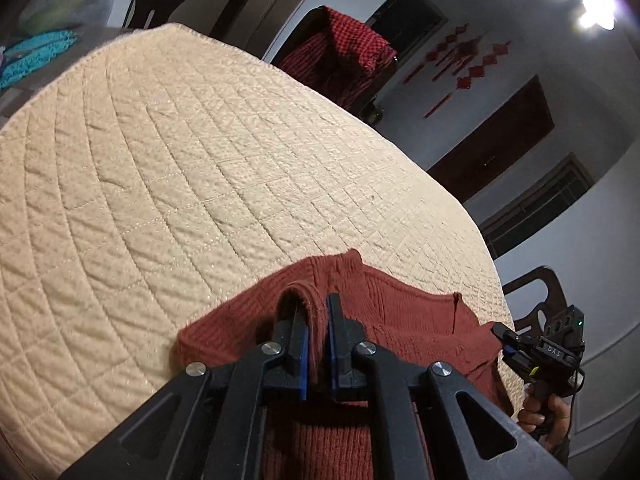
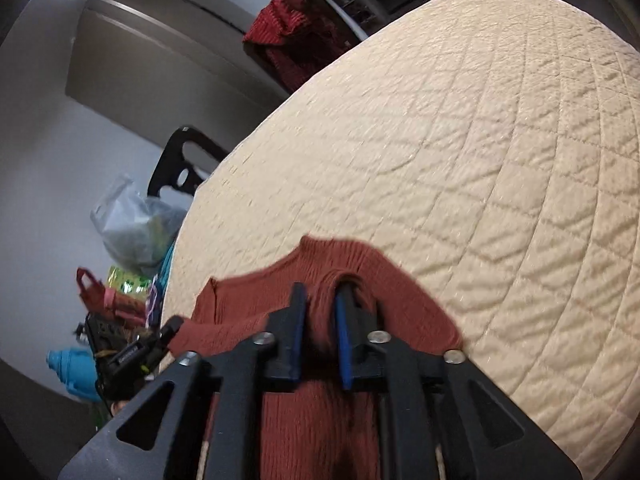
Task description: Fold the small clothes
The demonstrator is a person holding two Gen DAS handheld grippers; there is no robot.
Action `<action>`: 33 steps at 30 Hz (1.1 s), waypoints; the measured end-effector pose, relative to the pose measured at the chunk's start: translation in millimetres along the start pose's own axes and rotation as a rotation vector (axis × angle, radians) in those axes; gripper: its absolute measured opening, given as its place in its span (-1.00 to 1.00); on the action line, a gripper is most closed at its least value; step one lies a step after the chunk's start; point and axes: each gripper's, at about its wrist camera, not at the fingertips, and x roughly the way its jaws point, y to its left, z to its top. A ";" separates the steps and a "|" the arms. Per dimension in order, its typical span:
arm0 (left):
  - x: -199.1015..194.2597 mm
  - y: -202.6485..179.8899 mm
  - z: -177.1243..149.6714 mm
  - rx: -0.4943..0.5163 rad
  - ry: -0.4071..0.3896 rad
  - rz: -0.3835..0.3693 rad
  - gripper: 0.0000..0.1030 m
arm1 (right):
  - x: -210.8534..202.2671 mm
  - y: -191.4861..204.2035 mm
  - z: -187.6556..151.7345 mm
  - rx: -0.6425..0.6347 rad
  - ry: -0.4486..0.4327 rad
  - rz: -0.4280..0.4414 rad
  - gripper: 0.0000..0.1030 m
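Two grippers are holding one rust-red knit sweater [image 1: 400,312] at the near edge of a cream quilted cover [image 1: 180,168]. The left gripper [image 1: 318,320] is pinching a fold of the knit in narrow jaws. The right gripper [image 2: 320,312] is standing a little wider, fabric bunching between its blue pads [image 2: 343,344].

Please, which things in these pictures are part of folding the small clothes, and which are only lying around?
Belong to the job:
- rust knit garment
- left gripper, shut on a fold of it
- right gripper, knit between its fingers
- quilted cream cover, the work surface

Just lying about:
- red checked cloth over a chair
- plastic bag
- turquoise fabric
- blue bottle
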 end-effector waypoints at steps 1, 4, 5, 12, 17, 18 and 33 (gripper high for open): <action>-0.7 1.4 1.1 -0.013 -0.005 -0.010 -0.71 | -1.8 -2.0 2.1 0.010 -0.017 0.001 -0.59; -9.5 3.2 4.0 -0.019 -0.055 -0.012 -0.35 | -8.2 -5.0 8.2 0.025 -0.056 0.022 -0.59; -13.1 4.4 5.7 -0.024 -0.074 0.007 -0.28 | -10.6 -4.3 9.6 0.021 -0.063 0.010 -0.59; -40.0 -3.2 4.7 0.031 -0.136 0.059 -0.23 | -24.9 18.5 7.9 -0.099 -0.101 -0.035 -0.59; -41.7 -17.4 -13.4 0.090 -0.102 0.075 -0.23 | -26.0 32.1 -1.8 -0.169 -0.088 -0.068 -0.59; -40.3 -22.2 -16.1 0.102 -0.093 0.080 -0.23 | -26.5 34.9 -6.7 -0.185 -0.079 -0.079 -0.59; -64.2 -83.7 -112.1 0.304 -0.038 0.057 -0.23 | -42.5 81.2 -121.9 -0.494 0.003 -0.170 -0.59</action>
